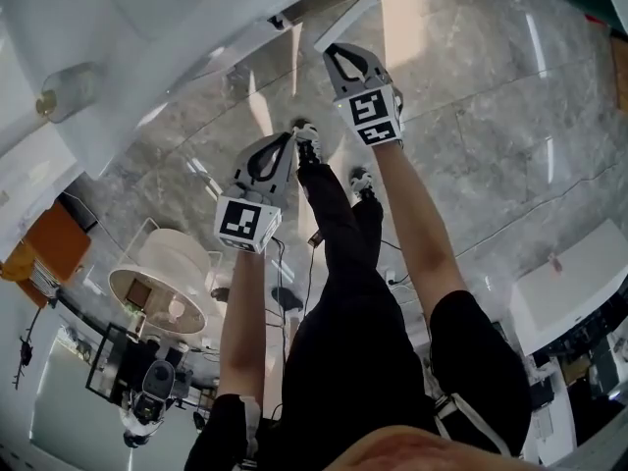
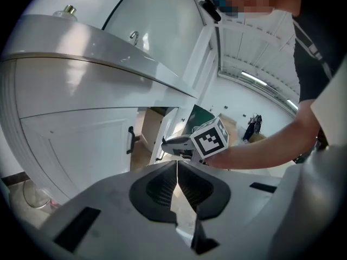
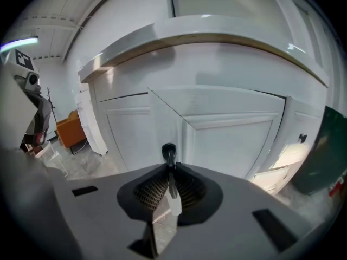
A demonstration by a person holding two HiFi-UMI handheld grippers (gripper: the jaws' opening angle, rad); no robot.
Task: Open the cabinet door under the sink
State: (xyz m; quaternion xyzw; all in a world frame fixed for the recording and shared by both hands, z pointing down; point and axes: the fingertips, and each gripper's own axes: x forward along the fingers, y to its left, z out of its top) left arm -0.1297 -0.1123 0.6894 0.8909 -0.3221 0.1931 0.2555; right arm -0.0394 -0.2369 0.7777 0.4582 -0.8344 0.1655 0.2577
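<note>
The white cabinet under the sink counter [image 3: 217, 34] has one door [image 3: 227, 140] swung partly out, its edge facing me. My right gripper [image 3: 169, 169] is shut on that door's black handle [image 3: 168, 151]. In the head view the right gripper [image 1: 343, 55] reaches to the door's top edge [image 1: 358, 8]. My left gripper [image 1: 279, 147] hangs lower and nearer to me, away from the cabinet. Its jaws [image 2: 177, 167] are shut with nothing between them. The left gripper view shows the right gripper [image 2: 176, 143] at the open door and a closed neighbouring door [image 2: 76, 150] with its own black handle [image 2: 130, 140].
A bottle [image 1: 67, 91] lies on the white counter at the left. An orange chair [image 1: 49, 243] and a round white table [image 1: 162, 283] stand behind on the marble floor [image 1: 491, 116]. A green object [image 3: 325, 156] sits right of the cabinet. My legs [image 1: 339, 263] stand between the grippers.
</note>
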